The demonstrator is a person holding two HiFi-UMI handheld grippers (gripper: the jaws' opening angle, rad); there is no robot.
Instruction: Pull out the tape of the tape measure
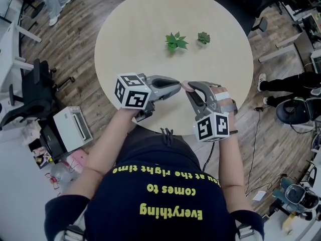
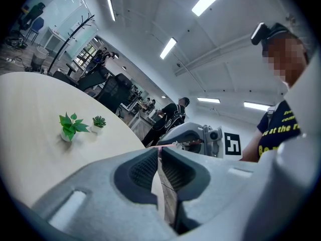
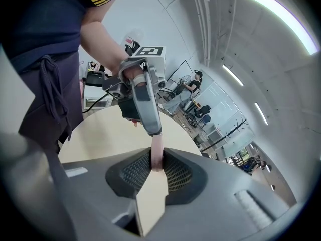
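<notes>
The tape measure (image 3: 156, 143) was largely hidden. In the head view it showed only as a speck of pink where the two tool tips met, above the near rim of the round surface (image 1: 150, 29). The right gripper (image 3: 156, 157) showed it best in its own view: a narrow pink body stood upright between the ribbed pads, which were clamped on it. Its markings were too small to read, and no drawn-out length of tape could be made out.

The left gripper (image 2: 160, 150) had its jaws clenched almost together, leaving a thin slit between the pads. Its tip met the top of the tape measure. No view made clear whether a tape end was pinched there, though the left gripper view showed a sliver of pink at the tips.

That view also gave a side look at a leafy plant (image 2: 70, 126) and a small succulent (image 2: 99, 121), standing near each other. The head view placed them on the far half of the surface, well apart from both tools, with broad bare tabletop between.

A black office chair (image 1: 30, 92) stood off the left side, and a bystander (image 1: 288, 82) at the right was cut off by the frame edge.
</notes>
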